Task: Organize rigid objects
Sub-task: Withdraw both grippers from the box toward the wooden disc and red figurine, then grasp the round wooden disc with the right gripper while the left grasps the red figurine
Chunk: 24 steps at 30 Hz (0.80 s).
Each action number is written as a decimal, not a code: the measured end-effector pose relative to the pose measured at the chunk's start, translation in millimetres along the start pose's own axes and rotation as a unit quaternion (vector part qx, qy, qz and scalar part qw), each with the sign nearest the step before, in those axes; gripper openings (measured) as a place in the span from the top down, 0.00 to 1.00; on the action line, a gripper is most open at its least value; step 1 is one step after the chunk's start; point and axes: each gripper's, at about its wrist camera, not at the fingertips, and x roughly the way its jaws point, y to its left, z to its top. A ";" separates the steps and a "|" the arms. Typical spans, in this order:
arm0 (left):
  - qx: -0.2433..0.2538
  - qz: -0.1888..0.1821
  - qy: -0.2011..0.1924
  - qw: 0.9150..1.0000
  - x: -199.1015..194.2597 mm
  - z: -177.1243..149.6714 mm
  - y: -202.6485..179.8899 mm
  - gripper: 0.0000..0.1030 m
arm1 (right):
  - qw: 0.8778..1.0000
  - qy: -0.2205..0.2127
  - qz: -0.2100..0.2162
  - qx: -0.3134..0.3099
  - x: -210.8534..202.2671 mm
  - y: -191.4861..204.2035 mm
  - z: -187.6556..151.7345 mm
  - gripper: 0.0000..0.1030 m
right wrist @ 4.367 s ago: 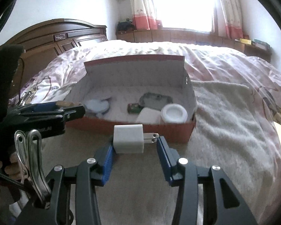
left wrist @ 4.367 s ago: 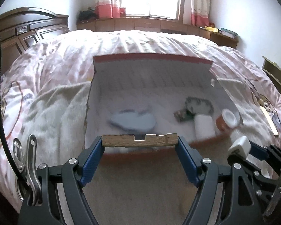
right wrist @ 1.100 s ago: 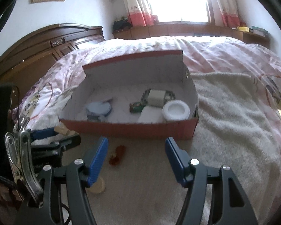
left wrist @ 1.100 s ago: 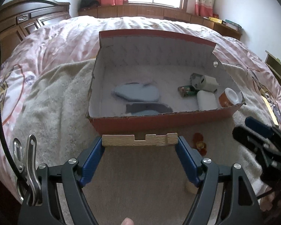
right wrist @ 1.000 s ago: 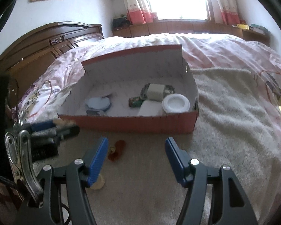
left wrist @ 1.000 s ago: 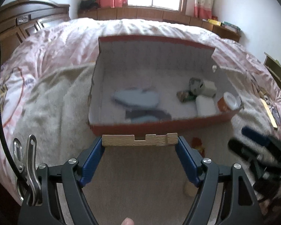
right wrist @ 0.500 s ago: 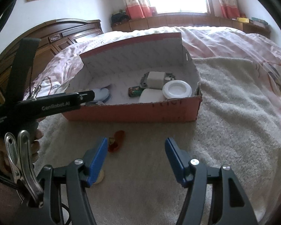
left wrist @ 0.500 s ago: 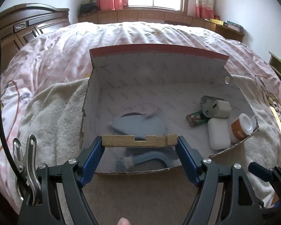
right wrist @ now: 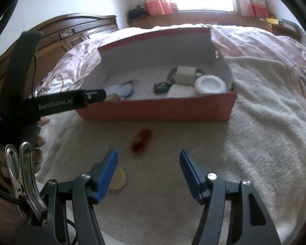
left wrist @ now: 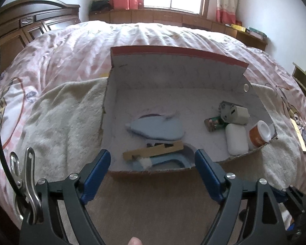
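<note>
Left wrist view: left gripper [left wrist: 152,163] spread wide over box [left wrist: 177,56] | right gripper [right wrist: 148,168] spread, empty | one wood strip [left wrist: 153,152] at 12 o'clock, loose in box

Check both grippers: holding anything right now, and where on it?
Nothing held. Left gripper is open; the wooden piece lies loose in the box. Right gripper is open over the blanket.

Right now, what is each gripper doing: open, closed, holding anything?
Left gripper: open, empty; the wooden piece lies in the box beyond its fingertips.
Right gripper: open, empty, above the towel.
</note>
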 end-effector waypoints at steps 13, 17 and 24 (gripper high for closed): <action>0.013 0.025 -0.001 1.000 -24.3 -26.6 1.6 0.16 | 0.999 0.024 0.004 -0.043 10.0 26.2 -19.7 0.36; 0.010 0.027 0.006 1.000 -23.2 -32.4 2.6 0.16 | 0.998 0.024 -0.004 -0.058 12.2 33.1 -23.2 0.48; 0.001 0.028 0.011 1.000 -24.5 -40.0 7.7 0.16 | 0.997 0.023 -0.003 -0.077 14.8 42.2 -28.7 0.61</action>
